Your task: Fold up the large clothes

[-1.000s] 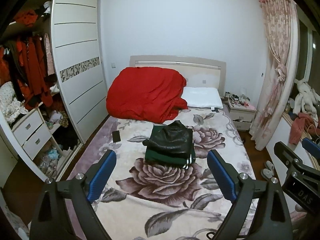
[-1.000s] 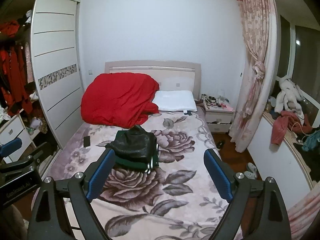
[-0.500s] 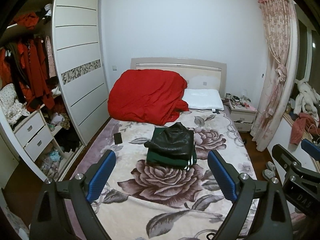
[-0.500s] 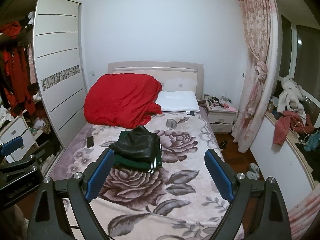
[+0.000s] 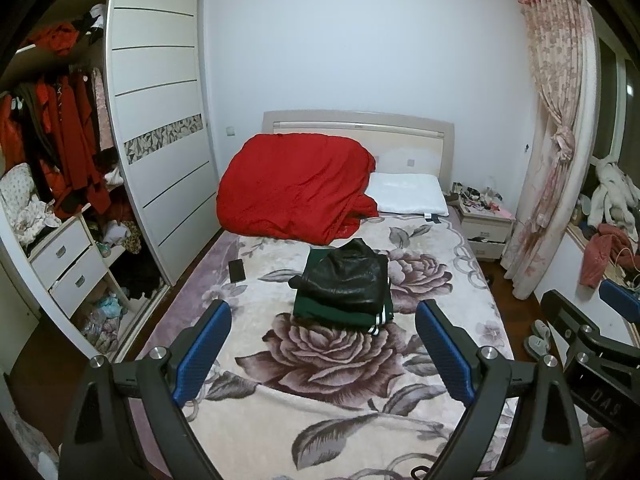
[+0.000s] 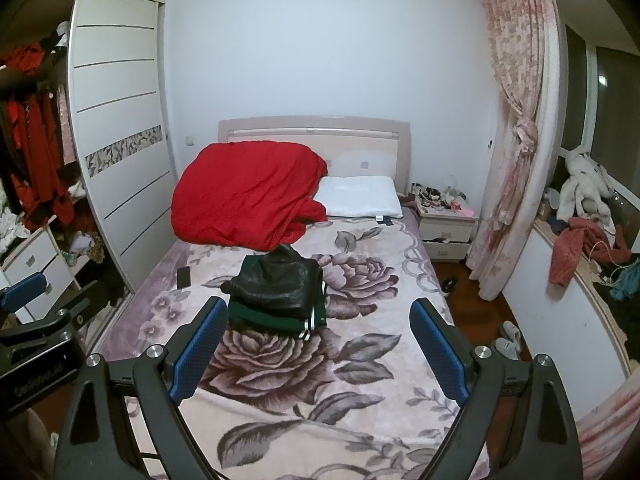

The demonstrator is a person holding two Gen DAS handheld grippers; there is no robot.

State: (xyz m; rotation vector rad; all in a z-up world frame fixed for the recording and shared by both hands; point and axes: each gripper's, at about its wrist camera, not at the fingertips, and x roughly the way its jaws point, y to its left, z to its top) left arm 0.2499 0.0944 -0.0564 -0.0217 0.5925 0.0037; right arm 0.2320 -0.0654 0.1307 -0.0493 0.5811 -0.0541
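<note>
The green garment was largely covered by the black jacket on it. The bed's near edge was cut off by both frames. Items on the nightstand were too small to be identified.

Lettering is showing on the hand-held grippers only. In the left wrist view, the body of the right hand-held gripper is showing pale letters reading roughly "DAS", cut off at the frame edge. In the right wrist view, the left hand-held gripper is carrying faint print, seemingly "GenROBOT.AI", too blurred to confirm.
</note>
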